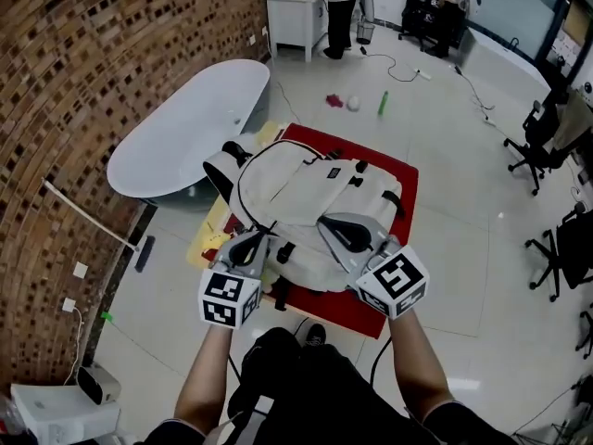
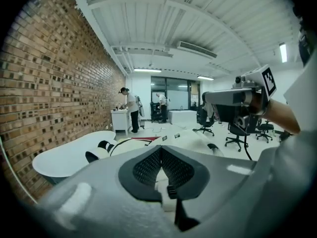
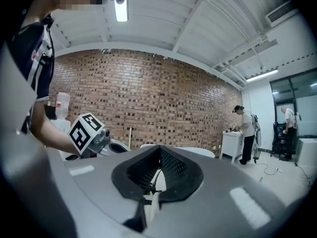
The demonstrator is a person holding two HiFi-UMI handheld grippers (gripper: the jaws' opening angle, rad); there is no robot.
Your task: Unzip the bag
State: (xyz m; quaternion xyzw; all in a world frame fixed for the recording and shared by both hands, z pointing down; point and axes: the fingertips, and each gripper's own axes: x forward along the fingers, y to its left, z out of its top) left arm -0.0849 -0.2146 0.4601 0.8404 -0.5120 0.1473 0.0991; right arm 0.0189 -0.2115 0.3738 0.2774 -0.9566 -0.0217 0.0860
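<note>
A white backpack (image 1: 306, 197) with black trim and straps lies flat on a red-topped table (image 1: 394, 179), and shows again low in the left gripper view (image 2: 148, 145). Both grippers hover over its near edge. My left gripper (image 1: 250, 241) is shut, its pads meeting (image 2: 161, 157). White bag fabric and a small black zip part (image 2: 172, 190) show just beneath them. My right gripper (image 1: 326, 222) is shut too (image 3: 159, 157), with a thin black strap piece (image 3: 147, 188) showing below its tips. I see nothing clamped in either one.
A white bathtub (image 1: 181, 133) stands left of the table along the brick wall (image 1: 83, 72). Behind it, a person stands at a white cabinet (image 1: 295, 17). A green bottle (image 1: 382, 103) lies on the floor. Office chairs (image 1: 547, 146) stand at the right.
</note>
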